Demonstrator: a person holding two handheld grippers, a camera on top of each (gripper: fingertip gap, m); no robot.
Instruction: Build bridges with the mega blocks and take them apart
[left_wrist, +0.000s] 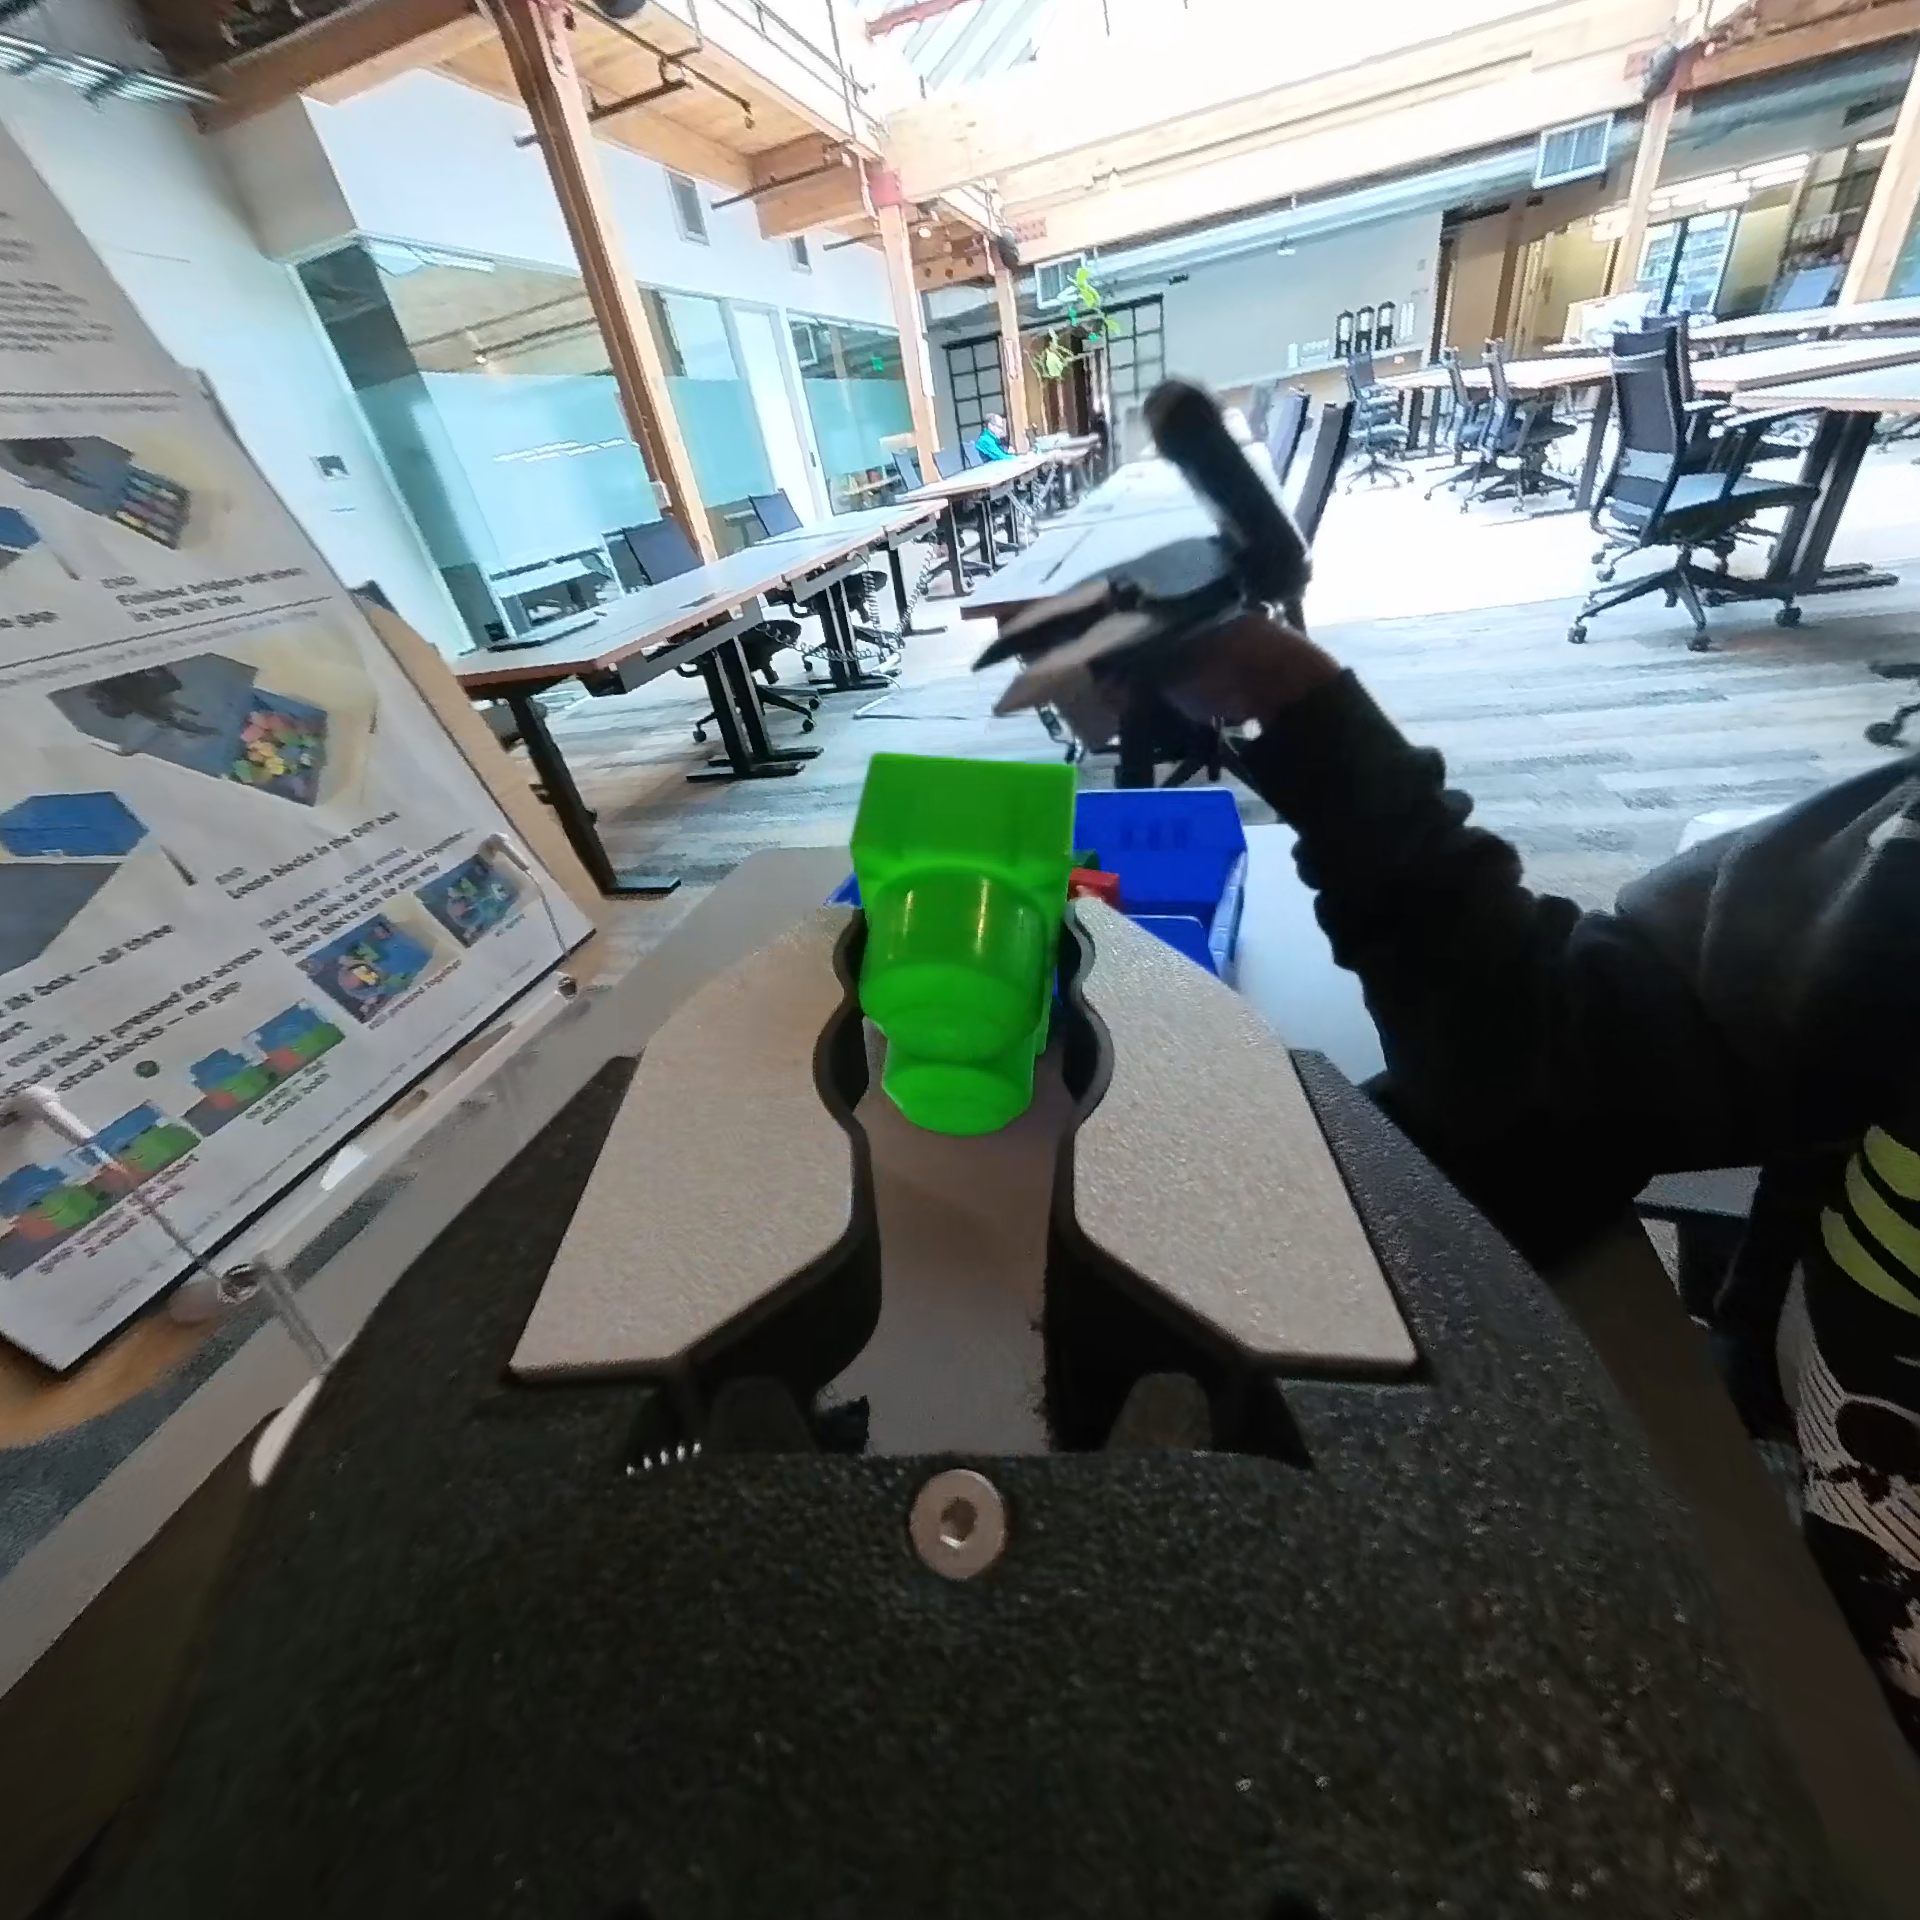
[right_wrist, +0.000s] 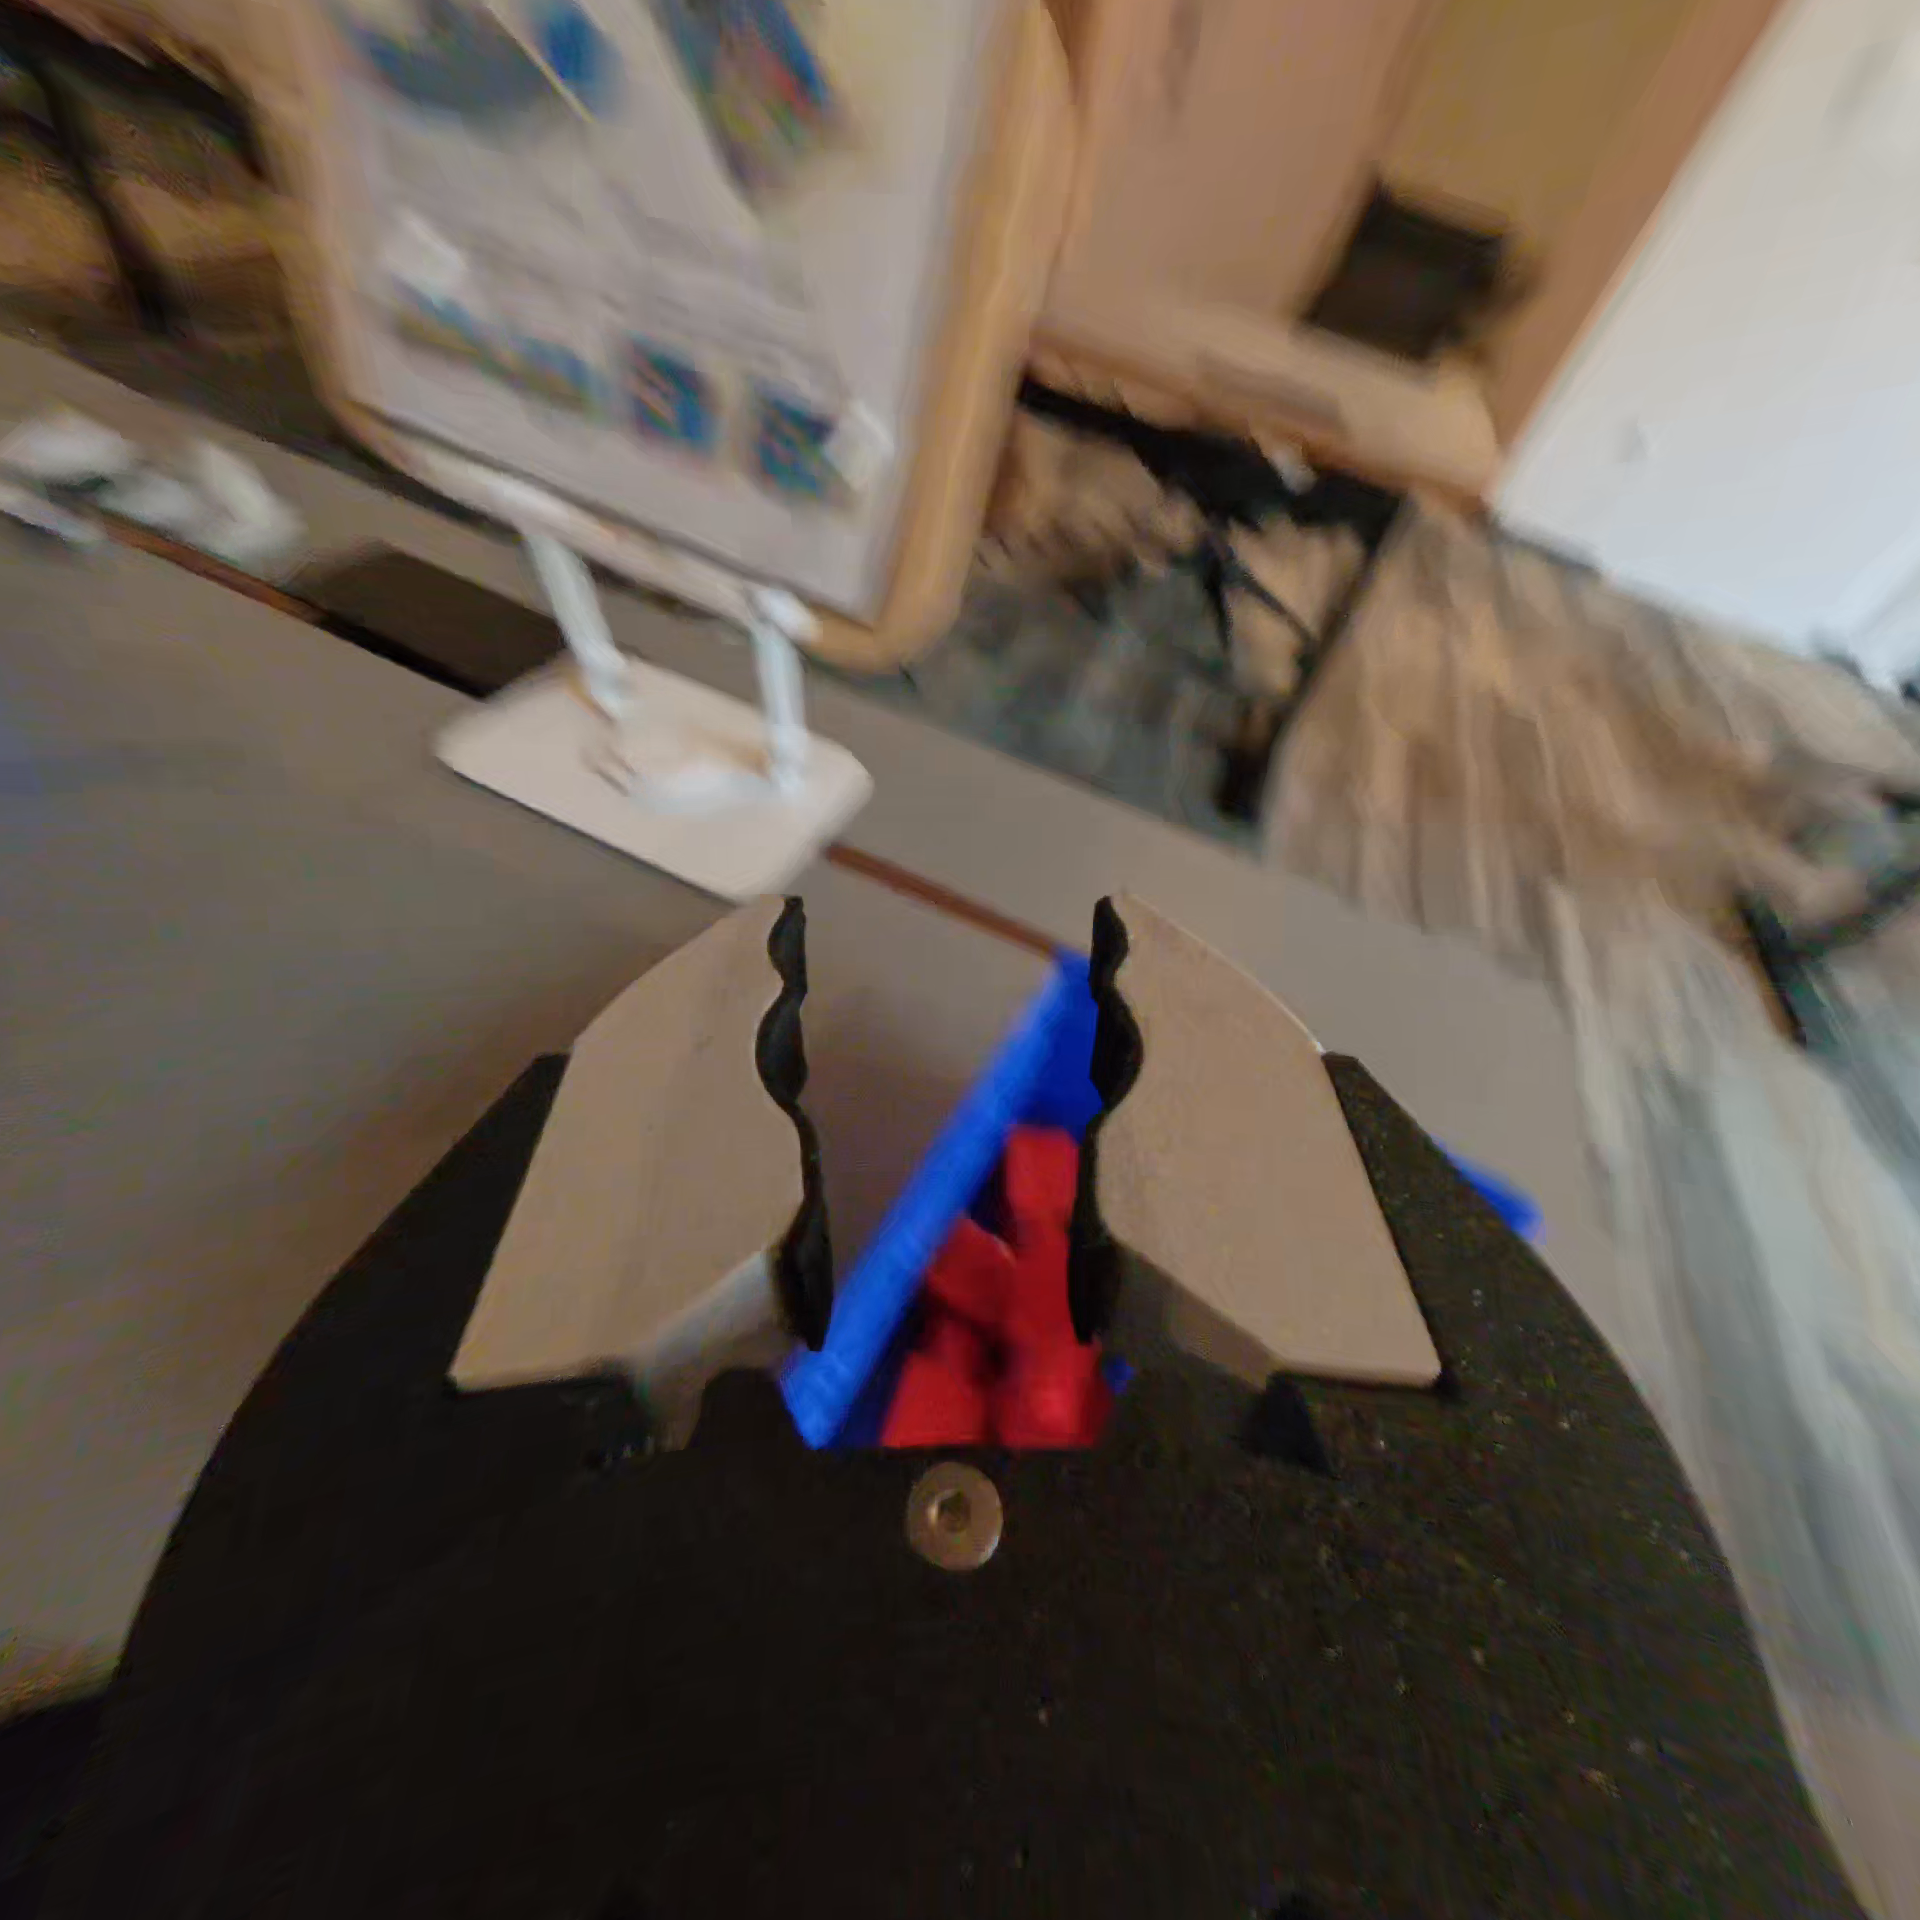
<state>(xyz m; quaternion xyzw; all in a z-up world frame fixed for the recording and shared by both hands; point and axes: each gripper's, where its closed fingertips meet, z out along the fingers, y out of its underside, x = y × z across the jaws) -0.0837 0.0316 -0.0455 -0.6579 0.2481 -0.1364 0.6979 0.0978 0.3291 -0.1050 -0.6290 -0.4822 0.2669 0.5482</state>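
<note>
My left gripper (left_wrist: 961, 935) is shut on a green mega block (left_wrist: 961, 935), held up in the air with its studs toward the camera. Behind it is a blue bin (left_wrist: 1158, 857) with a red block (left_wrist: 1096, 883) showing at its edge. My right gripper (right_wrist: 945, 925) is open and empty, above the blue bin (right_wrist: 935, 1195) that holds red blocks (right_wrist: 997, 1309). The right wrist view is blurred. The right gripper also shows in the left wrist view (left_wrist: 997, 681), raised above the bin in a person's hand with a dark sleeve (left_wrist: 1455, 935).
An instruction sheet on a clear stand (left_wrist: 208, 790) stands at the left of the grey table (right_wrist: 208, 935); its base (right_wrist: 655, 779) lies ahead of the right gripper. Office desks and chairs (left_wrist: 1683, 499) fill the room beyond.
</note>
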